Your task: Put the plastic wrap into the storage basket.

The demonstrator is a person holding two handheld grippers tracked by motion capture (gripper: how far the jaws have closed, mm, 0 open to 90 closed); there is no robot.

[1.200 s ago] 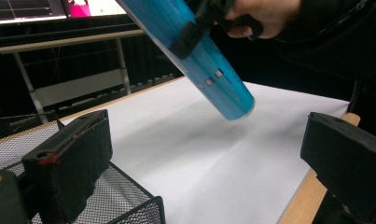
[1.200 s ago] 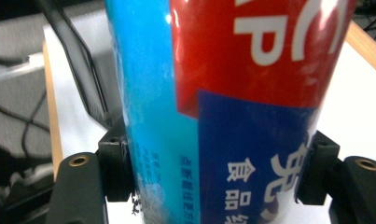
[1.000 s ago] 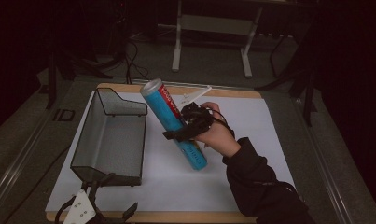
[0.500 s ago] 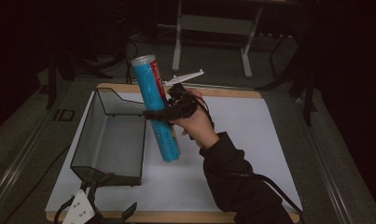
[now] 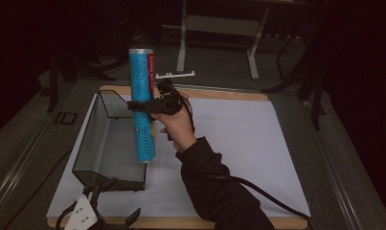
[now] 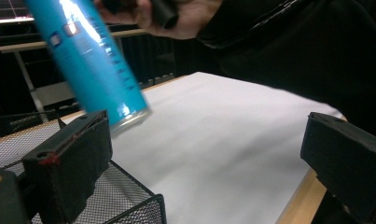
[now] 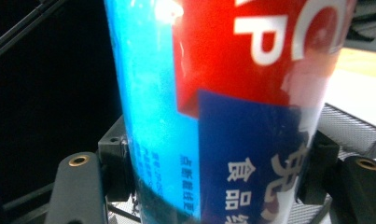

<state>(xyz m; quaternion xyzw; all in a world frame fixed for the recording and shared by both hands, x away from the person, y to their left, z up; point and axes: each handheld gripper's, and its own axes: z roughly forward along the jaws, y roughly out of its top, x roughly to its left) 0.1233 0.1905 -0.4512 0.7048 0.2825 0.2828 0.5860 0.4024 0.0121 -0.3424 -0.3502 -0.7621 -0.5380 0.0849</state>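
1. The left gripper (image 5: 87,215) sits at the near left corner of the table, jaws wide apart with nothing between them; it can stay put.
2. The wire mesh basket (image 5: 100,143) stands on the left of the white mat (image 5: 248,143), its open top free to receive something.
3. The blue tube (image 5: 142,110) hangs nearly upright above the basket's right wall, its lower end just over the rim. To my eye it should tip flatter before going in, since it looks about as long as the basket.
4. The right gripper (image 5: 145,105) is clamped around the tube's middle, one jaw on each side. Keep that squeeze firm until the tube rests on the mesh floor.
5. Lower slowly, steering the bottom end clear of the rim, then part the jaws.
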